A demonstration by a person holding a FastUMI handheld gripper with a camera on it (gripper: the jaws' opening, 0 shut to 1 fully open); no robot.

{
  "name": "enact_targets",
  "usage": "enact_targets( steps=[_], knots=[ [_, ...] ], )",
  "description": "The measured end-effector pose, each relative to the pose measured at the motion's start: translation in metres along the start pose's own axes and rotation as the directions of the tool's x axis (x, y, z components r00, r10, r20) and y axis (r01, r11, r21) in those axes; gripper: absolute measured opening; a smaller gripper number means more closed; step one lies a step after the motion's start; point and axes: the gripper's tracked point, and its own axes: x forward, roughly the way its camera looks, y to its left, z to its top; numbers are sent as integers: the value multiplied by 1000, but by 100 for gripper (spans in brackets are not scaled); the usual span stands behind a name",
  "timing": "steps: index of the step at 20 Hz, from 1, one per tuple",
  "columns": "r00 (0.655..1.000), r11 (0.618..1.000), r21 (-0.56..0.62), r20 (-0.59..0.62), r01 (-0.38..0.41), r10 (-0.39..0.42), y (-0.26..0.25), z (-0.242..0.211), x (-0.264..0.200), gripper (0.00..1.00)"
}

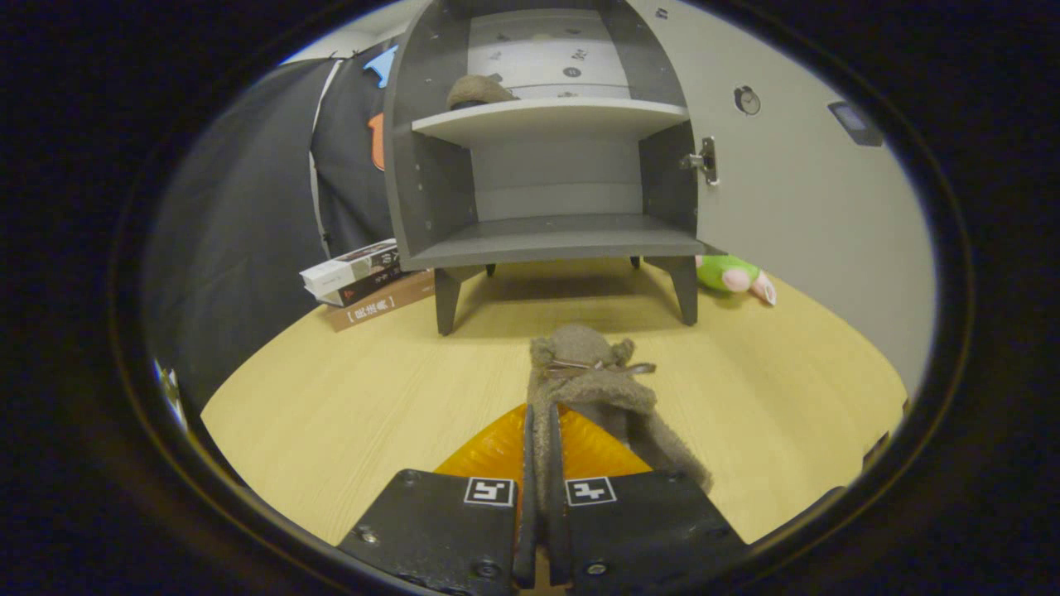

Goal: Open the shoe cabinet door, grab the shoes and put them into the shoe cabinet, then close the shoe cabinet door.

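Hand-held gripper (542, 472): fingers drawn close together, clenched on the edge of a grey-brown fuzzy shoe (592, 377), which hangs between and just ahead of them, over the tabletop (348, 414).
Shoe: soft and floppy, toe pointing toward the cabinet (546, 165); the pinched flap looks thin, so the hold may be loose.
Cabinet: stands beyond the shoe on short legs, door (811, 190) swung wide to the right, hinge (705, 160) showing at the opening's edge.
Shelves: the upper shelf (551, 116) already carries a second shoe (479, 89) at its left; the bottom shelf (555, 238) is bare.
Step in hand: judged to be carrying the shoe to the cabinet.
How to do it well: keep the pinch firm and the carry level; raise the shoe above the lip of the chosen shelf before going in; enter through the middle of the opening, well apart from the side walls; let go only once the sole rests on the shelf.
Risk: the limp shoe could catch the shelf edge or slip from the fingers.
Nearby: books (364, 277) left of the cabinet, a green plush toy (733, 275) to its right, both off the path.
Left to do: place the shoe, then close the door.
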Motion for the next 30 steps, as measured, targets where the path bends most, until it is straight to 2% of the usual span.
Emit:
enact_targets(
  steps=[3, 5, 12, 19, 24, 30],
  knots=[
    [998, 998, 42, -25, -55, 56, 12, 11, -21, 10],
    [998, 997, 55, -22, -54, 55, 11, 23, -34, 10],
    [992, 996, 13, 89, -90, 89, 27, 83, -84, 10],
    [973, 992, -44, 196, -117, 124, 39, 164, -135, 9],
    [950, 991, -97, 289, -97, 121, 39, 233, -168, 9],
    [931, 997, -25, 357, -69, 73, 26, 321, -184, 9]
  ],
)
